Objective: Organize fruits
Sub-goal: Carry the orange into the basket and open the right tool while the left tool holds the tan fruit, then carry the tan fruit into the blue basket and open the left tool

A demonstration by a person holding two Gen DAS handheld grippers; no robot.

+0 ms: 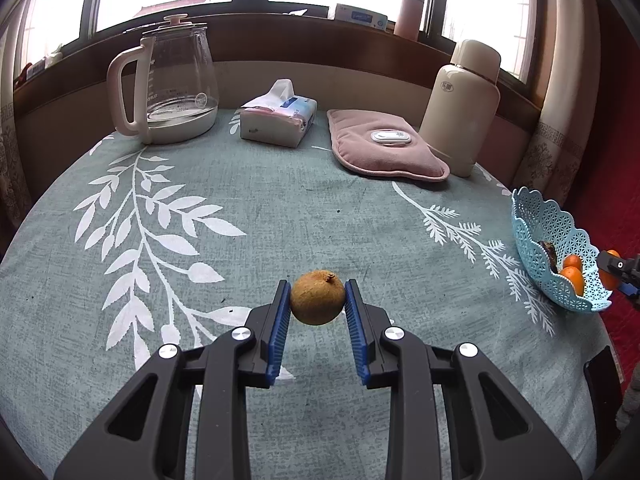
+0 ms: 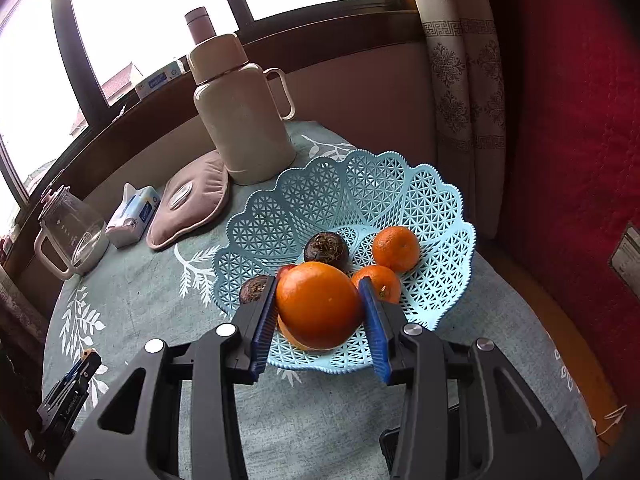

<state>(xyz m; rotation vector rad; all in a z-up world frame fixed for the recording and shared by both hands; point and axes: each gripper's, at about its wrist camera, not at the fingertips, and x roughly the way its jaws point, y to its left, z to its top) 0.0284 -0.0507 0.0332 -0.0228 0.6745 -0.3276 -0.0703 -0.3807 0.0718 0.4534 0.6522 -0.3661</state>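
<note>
My left wrist camera sat low over the near edge of the table [image 1: 248, 216], looking down along its own fingers and across the cloth toward the window wall. My right wrist camera hung close above the blue basket [image 2: 432, 200] at the table's right end, tilted downward and angled toward the same window. Both views shared the basket, the cream flask [image 1: 460, 108], the pink pad [image 2: 192, 200], the tissue pack [image 1: 278, 120] and the glass kettle [image 2: 72, 228]; each also caught the other gripper at its edge.
</note>
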